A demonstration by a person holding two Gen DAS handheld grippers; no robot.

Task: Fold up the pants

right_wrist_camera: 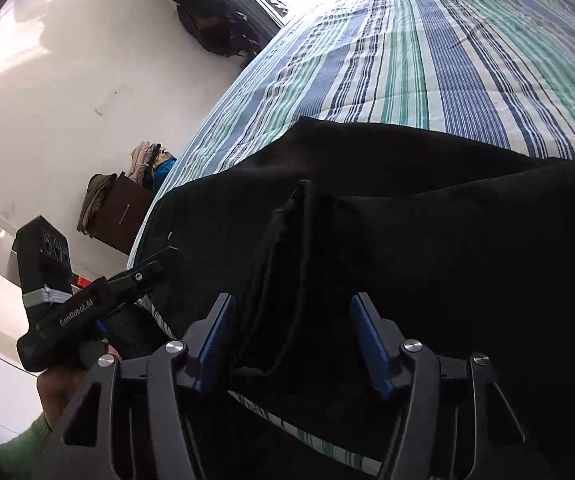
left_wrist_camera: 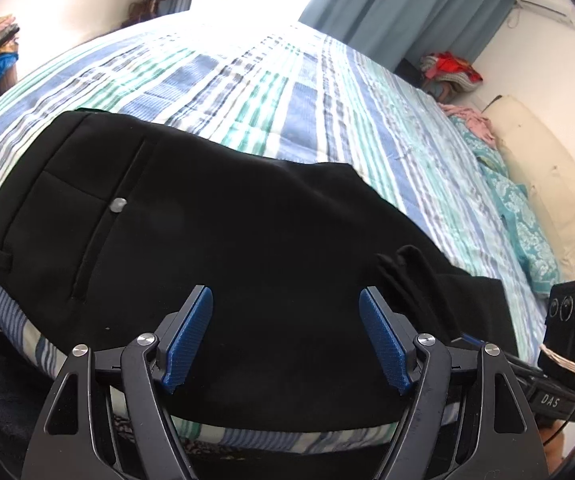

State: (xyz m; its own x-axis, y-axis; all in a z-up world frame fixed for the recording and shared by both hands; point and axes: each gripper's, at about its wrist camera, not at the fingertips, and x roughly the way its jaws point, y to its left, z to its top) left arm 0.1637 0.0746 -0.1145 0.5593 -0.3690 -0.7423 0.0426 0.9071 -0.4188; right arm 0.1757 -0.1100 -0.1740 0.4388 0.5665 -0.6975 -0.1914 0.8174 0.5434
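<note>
1. Here, we see the black pants (left_wrist_camera: 215,216) lying folded over on the striped bedspread (left_wrist_camera: 271,92), near the bed's edge, the buttoned back pocket (left_wrist_camera: 119,204) facing up.
2. Our left gripper (left_wrist_camera: 286,300) hovers over the dark cloth with jaws spread wide, nothing between the blue pads (left_wrist_camera: 189,340).
3. Our right gripper (right_wrist_camera: 291,308) has its jaws parted; a doubled hem of the pants (right_wrist_camera: 287,264) stands between them, and we cannot see the pads pressing it.
4. A hand (right_wrist_camera: 59,392) in a green sleeve (right_wrist_camera: 19,444) holds the left tool.
</note>
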